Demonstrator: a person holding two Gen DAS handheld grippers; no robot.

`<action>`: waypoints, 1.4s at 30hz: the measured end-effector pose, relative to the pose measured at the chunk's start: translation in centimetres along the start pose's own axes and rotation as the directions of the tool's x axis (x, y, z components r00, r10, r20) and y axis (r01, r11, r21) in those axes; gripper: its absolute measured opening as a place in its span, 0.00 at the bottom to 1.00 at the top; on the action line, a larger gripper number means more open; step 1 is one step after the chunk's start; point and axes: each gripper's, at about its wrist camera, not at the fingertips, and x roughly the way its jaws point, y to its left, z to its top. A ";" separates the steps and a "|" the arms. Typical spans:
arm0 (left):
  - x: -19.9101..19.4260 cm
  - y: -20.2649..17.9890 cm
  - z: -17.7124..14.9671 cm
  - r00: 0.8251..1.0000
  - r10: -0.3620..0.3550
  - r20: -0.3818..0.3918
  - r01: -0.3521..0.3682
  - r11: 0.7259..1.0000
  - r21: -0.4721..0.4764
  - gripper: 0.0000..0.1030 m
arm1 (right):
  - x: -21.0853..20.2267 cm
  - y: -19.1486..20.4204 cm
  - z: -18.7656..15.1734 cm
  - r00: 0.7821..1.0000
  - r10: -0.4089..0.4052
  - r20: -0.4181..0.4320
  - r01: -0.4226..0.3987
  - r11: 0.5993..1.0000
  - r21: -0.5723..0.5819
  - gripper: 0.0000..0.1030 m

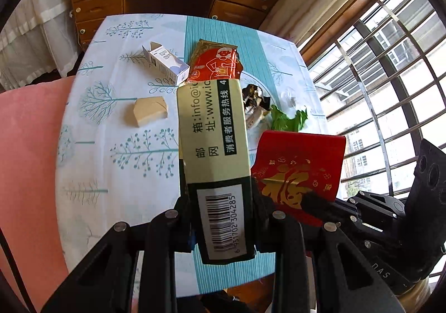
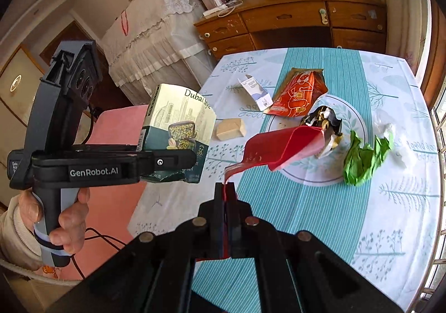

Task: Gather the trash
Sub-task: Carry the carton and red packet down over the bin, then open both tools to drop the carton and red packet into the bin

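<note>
My left gripper (image 1: 221,201) is shut on a green and cream snack box (image 1: 213,145) with a barcode, lifted above the table. In the right wrist view the same box (image 2: 178,129) hangs in the left gripper (image 2: 167,162), held by a hand at the left. My right gripper (image 2: 226,187) is shut on a red envelope (image 2: 281,145), pinched at its corner; that envelope (image 1: 301,170) shows gold characters in the left wrist view. On the tablecloth lie an orange foil packet (image 2: 298,95), a small white carton (image 2: 256,89), a tan box (image 2: 231,129), a crumpled black wrapper (image 2: 323,117) and green paper (image 2: 362,156).
The round table (image 2: 390,215) wears a white and teal tree-print cloth. A pink chair (image 1: 30,159) stands at its left edge. A wooden dresser (image 2: 292,23) is behind, a barred window (image 1: 390,62) at the right. A crumpled clear plastic piece (image 2: 387,126) lies near the green paper.
</note>
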 end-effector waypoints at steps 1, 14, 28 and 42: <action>-1.1 -0.6 -1.5 1.000 0.007 0.015 -0.007 1.000 0.005 0.26 | -1.3 0.7 -1.0 1.000 0.002 0.011 -0.002 1.000 -0.011 0.01; -5.6 -7.8 -21.7 0.999 0.045 0.028 -0.046 0.997 0.058 0.26 | -11.9 6.0 -17.4 1.000 -0.014 -0.014 0.012 0.994 -0.105 0.01; 7.2 -6.2 -34.3 0.972 0.073 -0.223 -0.040 0.988 0.148 0.26 | -2.1 0.9 -32.8 0.974 -0.114 -0.194 0.145 0.977 0.153 0.01; 27.4 1.7 -40.8 0.956 0.111 -0.273 -0.095 0.993 0.072 0.26 | 17.1 -9.6 -42.6 0.915 -0.122 -0.385 0.255 0.914 0.315 0.01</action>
